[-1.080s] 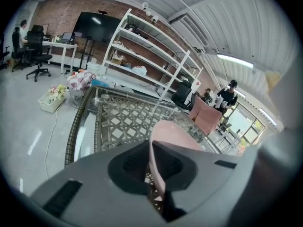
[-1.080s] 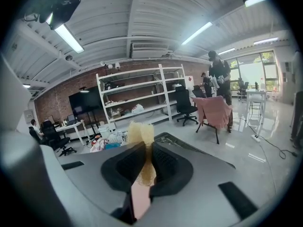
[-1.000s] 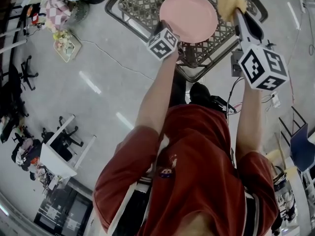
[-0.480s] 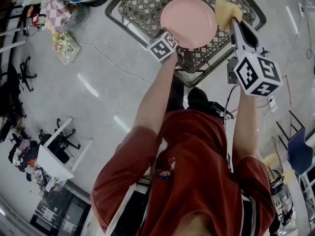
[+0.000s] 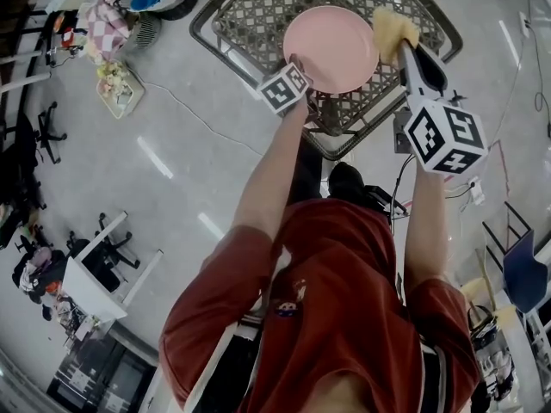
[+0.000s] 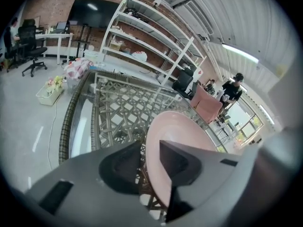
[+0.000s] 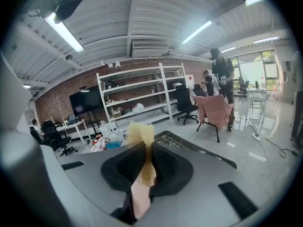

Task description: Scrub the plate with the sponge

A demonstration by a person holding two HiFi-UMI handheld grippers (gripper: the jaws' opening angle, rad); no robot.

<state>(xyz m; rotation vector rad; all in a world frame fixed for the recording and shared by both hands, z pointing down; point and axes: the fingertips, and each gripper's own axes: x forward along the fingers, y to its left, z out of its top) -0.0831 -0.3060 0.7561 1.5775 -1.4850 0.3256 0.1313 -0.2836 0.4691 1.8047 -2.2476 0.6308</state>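
Observation:
A round pink plate (image 5: 330, 48) rests on the dark lattice table (image 5: 245, 15). My left gripper (image 5: 300, 62) is at its near-left rim. In the left gripper view the plate (image 6: 177, 136) stands edge-on between the jaws of that gripper (image 6: 150, 144). The jaws have just been opening and stand open, with a gap between the left jaw and the rim. My right gripper (image 5: 402, 45) is shut on a yellow sponge (image 5: 393, 24), held just beyond the plate's right edge. The sponge (image 7: 141, 132) sticks out past the pads.
The table's metal rim (image 6: 66, 126) runs along its near-left side. On the floor to the left are a basket of flowers (image 5: 119, 80), a cable (image 5: 198, 101) and office chairs. White shelving (image 7: 142, 91), a pink-draped chair (image 7: 215, 112) and a standing person (image 7: 221, 72) are beyond the table.
Both grippers, the plate and the sponge sit slightly higher in the head view than a second ago. The plate stays at my left gripper and the sponge in the right.

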